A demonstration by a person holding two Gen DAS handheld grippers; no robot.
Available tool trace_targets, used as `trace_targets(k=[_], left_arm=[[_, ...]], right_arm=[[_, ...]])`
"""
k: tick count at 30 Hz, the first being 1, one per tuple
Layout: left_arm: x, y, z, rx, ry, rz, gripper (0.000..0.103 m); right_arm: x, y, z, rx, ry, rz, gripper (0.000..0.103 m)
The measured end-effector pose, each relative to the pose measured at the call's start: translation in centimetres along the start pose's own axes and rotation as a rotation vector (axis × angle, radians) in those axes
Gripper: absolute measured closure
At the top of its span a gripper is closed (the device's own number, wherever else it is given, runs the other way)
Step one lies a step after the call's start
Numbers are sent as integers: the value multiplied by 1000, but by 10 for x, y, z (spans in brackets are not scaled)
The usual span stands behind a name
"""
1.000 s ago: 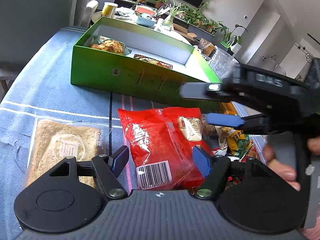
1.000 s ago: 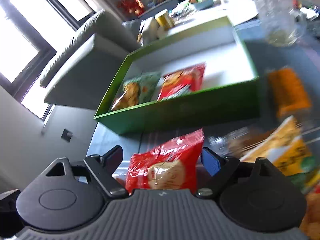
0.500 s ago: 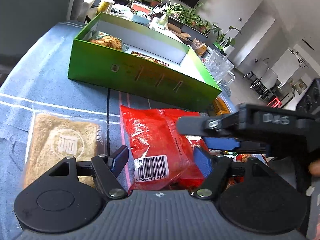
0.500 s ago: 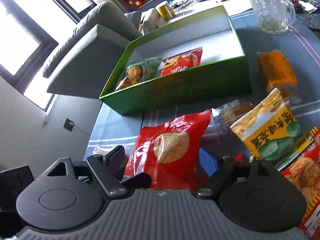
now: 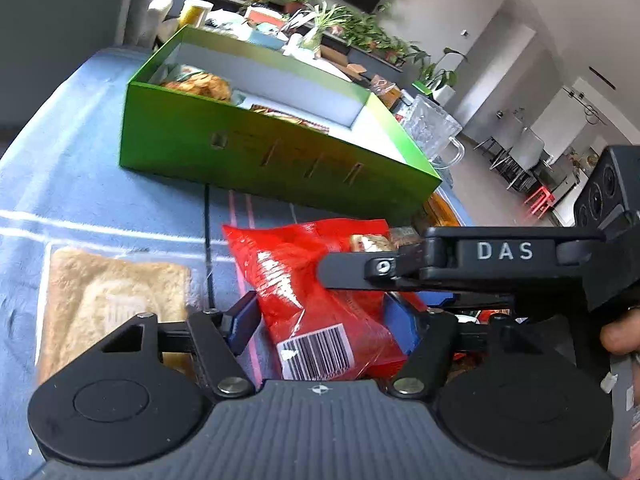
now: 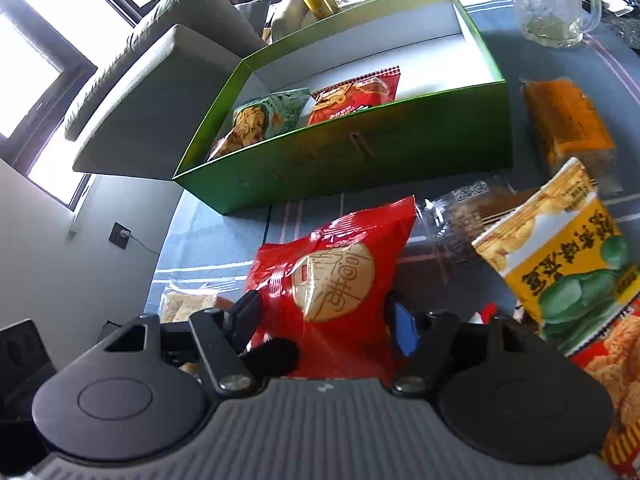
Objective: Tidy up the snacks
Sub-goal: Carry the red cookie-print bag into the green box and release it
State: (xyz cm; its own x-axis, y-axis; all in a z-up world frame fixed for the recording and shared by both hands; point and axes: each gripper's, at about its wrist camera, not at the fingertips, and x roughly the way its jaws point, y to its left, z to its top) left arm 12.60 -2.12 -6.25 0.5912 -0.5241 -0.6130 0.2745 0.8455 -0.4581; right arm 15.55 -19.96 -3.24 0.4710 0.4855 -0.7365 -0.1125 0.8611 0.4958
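Note:
A red snack bag (image 5: 304, 280) lies on the blue tablecloth in front of a green box (image 5: 256, 152). My left gripper (image 5: 324, 320) is open, its fingers astride the bag's barcode end. My right gripper (image 6: 324, 320) comes in from the right, its jaws astride the same red bag (image 6: 336, 276), close to its sides; a grip cannot be told. In the left wrist view the right gripper's black body (image 5: 460, 260) lies across the bag. The box (image 6: 360, 148) holds a green chip bag (image 6: 264, 120) and a red packet (image 6: 352, 96).
A clear bag of bread (image 5: 108, 300) lies left of the red bag. A yellow-green snack bag (image 6: 560, 256), an orange packet (image 6: 568, 124) and a clear packet (image 6: 464, 208) lie to the right. A glass mug (image 6: 548, 4) stands behind the box. A sofa stands beyond the table.
My right gripper has moved down and left onto the red bag, and its jaws have narrowed toward the bag's sides. My left gripper stays open over the barcode end.

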Motion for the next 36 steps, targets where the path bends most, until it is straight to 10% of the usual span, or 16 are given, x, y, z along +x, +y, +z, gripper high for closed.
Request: trace_targets(k=[36], left_arm=[[-32, -78, 88, 300, -288, -10, 45]], right_arm=[[-71, 35, 64, -137, -347, 110, 36]])
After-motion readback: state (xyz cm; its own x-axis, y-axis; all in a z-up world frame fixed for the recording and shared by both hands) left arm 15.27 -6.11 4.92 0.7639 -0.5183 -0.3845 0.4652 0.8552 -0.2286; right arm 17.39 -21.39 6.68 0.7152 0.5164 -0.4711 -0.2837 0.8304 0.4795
